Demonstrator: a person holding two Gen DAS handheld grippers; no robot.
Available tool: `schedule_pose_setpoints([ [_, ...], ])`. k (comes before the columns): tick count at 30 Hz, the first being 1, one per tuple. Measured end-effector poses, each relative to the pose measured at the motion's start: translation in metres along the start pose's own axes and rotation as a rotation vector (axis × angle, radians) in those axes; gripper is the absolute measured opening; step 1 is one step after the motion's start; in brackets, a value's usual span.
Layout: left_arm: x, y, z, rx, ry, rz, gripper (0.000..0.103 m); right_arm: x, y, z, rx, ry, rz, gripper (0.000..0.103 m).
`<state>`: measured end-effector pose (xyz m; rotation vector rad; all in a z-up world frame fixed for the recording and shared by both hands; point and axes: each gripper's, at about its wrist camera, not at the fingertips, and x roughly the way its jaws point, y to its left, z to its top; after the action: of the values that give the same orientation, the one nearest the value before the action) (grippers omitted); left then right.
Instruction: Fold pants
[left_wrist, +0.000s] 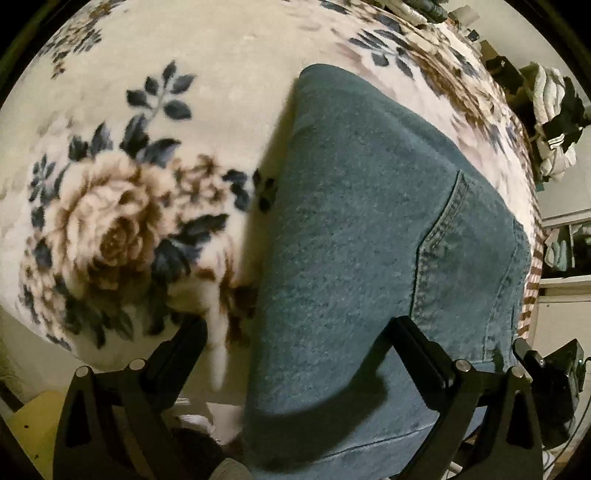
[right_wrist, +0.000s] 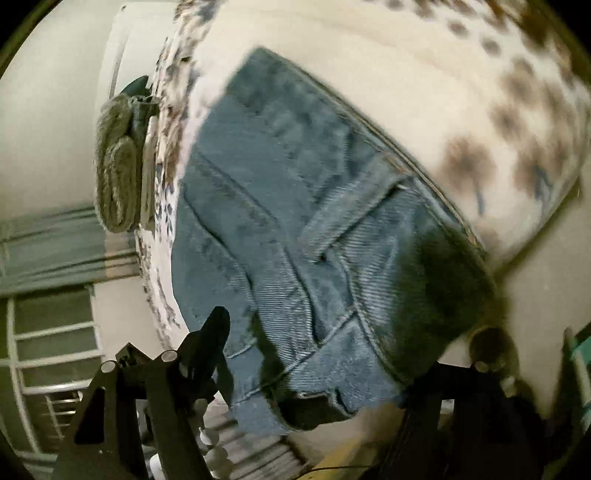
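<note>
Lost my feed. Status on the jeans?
Left gripper open, right gripper open. Blue denim jeans folded on floral fleece blanket. Nothing obstructing.

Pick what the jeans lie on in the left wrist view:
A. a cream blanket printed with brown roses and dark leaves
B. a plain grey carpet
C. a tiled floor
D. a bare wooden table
A: the jeans rest on a cream floral blanket showing a large brown rose and dark blue-grey leaves.
</note>
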<state>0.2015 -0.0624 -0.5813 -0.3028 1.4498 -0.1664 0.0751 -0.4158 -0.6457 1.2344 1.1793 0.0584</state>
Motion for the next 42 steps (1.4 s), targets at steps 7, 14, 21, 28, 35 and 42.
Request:
schedule_pose_setpoints([
  [7, 0.011, -0.005, -0.001, 0.002, 0.006, -0.029, 0.103, 0.021, -0.002, 0.016, 0.032, 0.062, 0.033, 0.081],
  [14, 0.01, -0.002, -0.005, 0.015, 0.0, -0.061, 0.103, 0.014, 0.015, 0.014, -0.056, 0.076, 0.106, 0.08],
  [21, 0.01, -0.002, -0.001, 0.004, 0.0, -0.076, 0.103, 0.027, 0.026, 0.014, -0.11, 0.121, 0.151, 0.081],
  [28, 0.009, 0.0, -0.003, 0.003, -0.001, -0.076, 0.103, 0.041, 0.031, 0.009, -0.187, 0.121, 0.045, 0.078],
  [35, 0.003, -0.005, -0.008, -0.005, -0.049, -0.055, 0.082, 0.028, 0.015, 0.01, -0.159, 0.113, 0.042, 0.046],
  [42, -0.01, -0.008, -0.013, 0.029, -0.093, -0.104, 0.045, 0.033, 0.027, 0.012, -0.19, 0.094, 0.033, 0.044],
])
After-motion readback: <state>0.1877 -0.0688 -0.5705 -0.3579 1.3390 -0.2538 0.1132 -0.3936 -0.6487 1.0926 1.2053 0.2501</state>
